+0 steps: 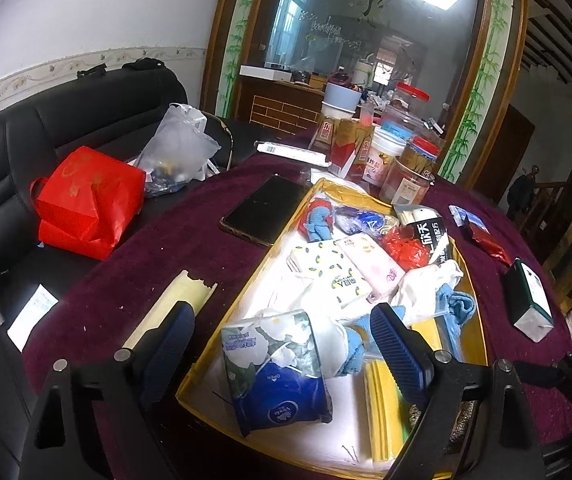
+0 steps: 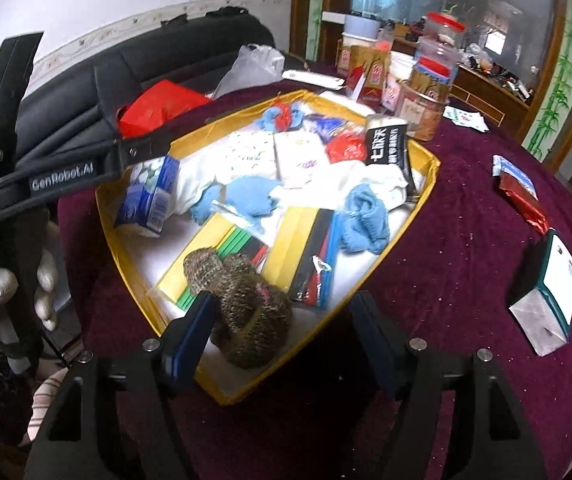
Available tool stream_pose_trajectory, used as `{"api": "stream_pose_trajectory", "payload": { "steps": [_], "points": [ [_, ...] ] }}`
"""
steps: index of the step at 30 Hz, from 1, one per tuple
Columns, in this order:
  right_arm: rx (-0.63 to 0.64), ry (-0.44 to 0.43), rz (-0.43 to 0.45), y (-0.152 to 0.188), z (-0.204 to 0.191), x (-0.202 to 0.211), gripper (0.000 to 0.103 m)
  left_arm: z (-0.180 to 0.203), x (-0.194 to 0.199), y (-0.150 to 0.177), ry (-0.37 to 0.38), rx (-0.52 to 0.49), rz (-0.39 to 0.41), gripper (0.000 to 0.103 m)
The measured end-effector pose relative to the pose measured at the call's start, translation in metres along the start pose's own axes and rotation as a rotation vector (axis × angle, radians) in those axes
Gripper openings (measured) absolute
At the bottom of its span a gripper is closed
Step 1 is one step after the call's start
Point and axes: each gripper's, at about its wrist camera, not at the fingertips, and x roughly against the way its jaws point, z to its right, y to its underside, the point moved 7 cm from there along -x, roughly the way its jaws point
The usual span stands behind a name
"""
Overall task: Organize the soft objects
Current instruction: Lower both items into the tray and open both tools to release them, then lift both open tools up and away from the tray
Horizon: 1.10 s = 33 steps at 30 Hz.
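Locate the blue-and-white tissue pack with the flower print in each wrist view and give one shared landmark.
Left wrist: tissue pack lies low and centre, in the near end of the yellow tray, between the open fingers.
Right wrist: tissue pack sits left of centre, against the tray's left wall.
Shared landmark: black packet with white characters.

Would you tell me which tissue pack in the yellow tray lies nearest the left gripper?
The blue-and-white floral tissue pack, lying right between the open left gripper's fingers; the spotted pack and pink pack lie farther back.
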Motion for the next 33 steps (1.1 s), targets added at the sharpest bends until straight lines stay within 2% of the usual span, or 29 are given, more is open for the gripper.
{"api": "stream_pose_trajectory", "payload": {
  "steps": [5,7,10,14,22,33],
  "points": [
    [0.012,0.016,0.016,-0.007,-0.009,-0.003,0.070,0.005,0.011,-0.002,-0.028,-0.030,0.037,0.092],
    [0.048,0.091,0.010,-0.009,-0.012,-0.011,0.070,0.008,0.016,-0.003,-0.049,-0.045,0.051,0.093],
    [0.084,0.145,-0.001,-0.008,-0.015,-0.018,0.073,0.015,0.024,-0.001,-0.082,-0.085,0.065,0.095],
    [0.070,0.100,0.033,-0.003,-0.014,-0.003,0.073,0.024,0.031,0.001,-0.102,-0.126,0.076,0.095],
    [-0.035,0.120,0.127,0.014,0.025,0.039,0.078,0.062,0.047,0.005,-0.099,-0.212,0.102,0.096],
    [-0.156,0.133,0.161,0.048,0.067,0.066,0.079,0.118,0.066,0.016,-0.095,-0.338,0.126,0.097]
  ]
}}
